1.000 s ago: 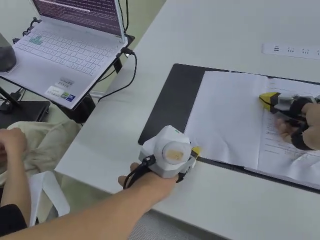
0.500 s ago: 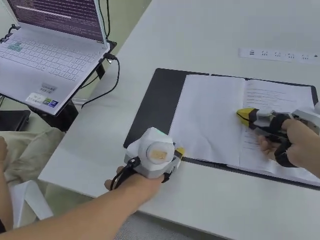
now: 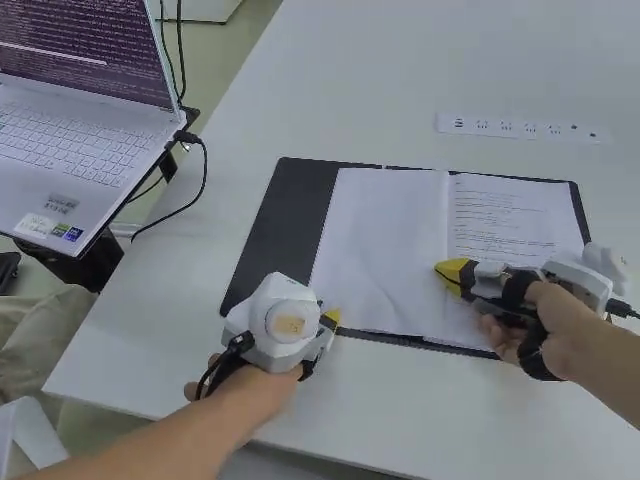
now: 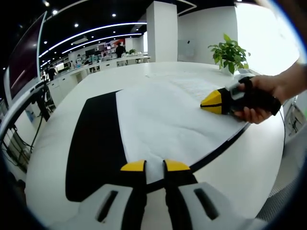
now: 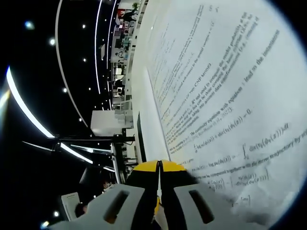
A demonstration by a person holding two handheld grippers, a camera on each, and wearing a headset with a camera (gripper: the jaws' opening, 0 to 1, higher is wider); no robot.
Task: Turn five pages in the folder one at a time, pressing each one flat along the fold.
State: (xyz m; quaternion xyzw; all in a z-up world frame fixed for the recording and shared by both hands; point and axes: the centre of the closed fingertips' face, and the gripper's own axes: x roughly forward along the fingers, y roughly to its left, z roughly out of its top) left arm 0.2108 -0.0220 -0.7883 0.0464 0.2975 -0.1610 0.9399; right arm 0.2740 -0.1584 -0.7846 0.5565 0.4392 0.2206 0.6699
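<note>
Head view: folder (image 3: 285, 215) lies open and flat on the white table (image 3: 400, 60), with its black cover showing along the left side. Blank page (image 3: 385, 245) is on the left half, printed page (image 3: 515, 215) on the right half.

Right gripper (image 3: 450, 270) lies low over the lower part of the spread. Its yellow tip is right at the fold between the two pages. Can't tell from this angle whether it touches the paper.

Right gripper view: jaws are pressed together with only a thin seam between them and nothing clamped. Printed text runs close under and ahead of the tip.

Left gripper (image 3: 328, 320) sits at the folder's near edge, by the bottom corner of the blank page and well apart from the right one.

Left gripper view: its jaws stand a narrow gap apart, with white paper visible through the gap. The tips are at the folder's near edge and nothing I can see is held. Same view has the right gripper across the blank page, gripped in a hand (image 4: 261, 98).

Off the work:
- laptop (image 3: 70, 110) left of the table, screen lit, with a cable (image 3: 204, 175) looping down from its side
- power strip (image 3: 520, 127) on the table beyond the folder
- potted plant (image 4: 229, 51) at the far end of the table, seen in the left gripper view
</note>
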